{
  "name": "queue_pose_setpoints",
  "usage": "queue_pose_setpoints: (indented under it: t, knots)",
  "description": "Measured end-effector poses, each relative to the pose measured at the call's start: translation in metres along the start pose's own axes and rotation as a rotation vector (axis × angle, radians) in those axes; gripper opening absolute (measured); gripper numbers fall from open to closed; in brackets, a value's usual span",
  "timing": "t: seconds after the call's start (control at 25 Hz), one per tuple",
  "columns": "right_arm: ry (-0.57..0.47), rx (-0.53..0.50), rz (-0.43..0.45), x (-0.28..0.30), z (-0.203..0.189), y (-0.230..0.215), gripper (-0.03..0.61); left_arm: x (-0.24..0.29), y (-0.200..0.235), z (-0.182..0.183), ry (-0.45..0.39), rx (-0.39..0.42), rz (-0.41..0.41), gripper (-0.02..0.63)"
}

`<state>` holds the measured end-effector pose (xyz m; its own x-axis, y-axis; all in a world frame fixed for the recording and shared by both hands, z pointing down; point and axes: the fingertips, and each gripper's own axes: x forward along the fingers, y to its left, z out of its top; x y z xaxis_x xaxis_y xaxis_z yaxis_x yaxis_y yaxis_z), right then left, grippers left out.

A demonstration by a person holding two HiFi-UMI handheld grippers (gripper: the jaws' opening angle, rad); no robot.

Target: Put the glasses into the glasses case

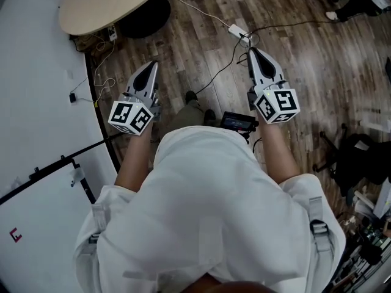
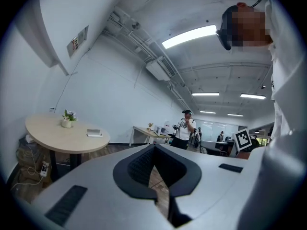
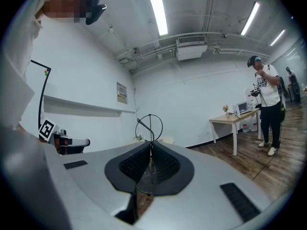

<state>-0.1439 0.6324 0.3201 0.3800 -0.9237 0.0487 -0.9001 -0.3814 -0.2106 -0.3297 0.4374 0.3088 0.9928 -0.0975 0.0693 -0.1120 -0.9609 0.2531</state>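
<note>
A wooden floor (image 1: 305,54) spreads below, with a round table (image 1: 104,5) at its far left edge. The left gripper (image 1: 152,65) hangs over the floor, jaws clenched on nothing. The right gripper (image 1: 252,51) pinches thin wire-rimmed glasses (image 3: 150,127), and a round rim pokes past its tips.

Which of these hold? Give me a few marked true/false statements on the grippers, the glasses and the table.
1. The right gripper is shut on the glasses, with a round wire rim sticking out past its tips. True.
2. The left gripper holds a glasses case. False: its jaws are together with nothing between them.
3. A small potted plant stands on the round table. True.
4. Both grippers hang over the table top. False: the head view shows them above the wood floor.
</note>
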Motion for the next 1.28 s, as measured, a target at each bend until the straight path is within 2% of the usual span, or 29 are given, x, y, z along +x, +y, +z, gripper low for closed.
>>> queue_pose_setpoints:
  t: [0.28,0.48,0.88,1.12,1.28]
  knots:
    - [0.027,-0.008,0.030,0.053,-0.003,-0.012,0.031,0.033,0.039,-0.004,-0.010,-0.036,0.035,0.008]
    - [0.063,-0.021,0.042,0.111,-0.003,-0.023,0.031,0.069,0.084,-0.001,-0.010,-0.070,0.049,0.008]
    - [0.120,-0.079,0.081,0.263,0.014,-0.039,0.031,0.148,0.208,0.025,-0.047,-0.117,0.102,0.008]
    - [0.106,-0.134,0.094,0.326,0.034,-0.031,0.031,0.191,0.266,0.040,-0.084,-0.143,0.072,0.008]
    - [0.100,-0.155,0.072,0.340,0.044,-0.042,0.031,0.228,0.272,0.052,-0.101,-0.146,0.019,0.008]
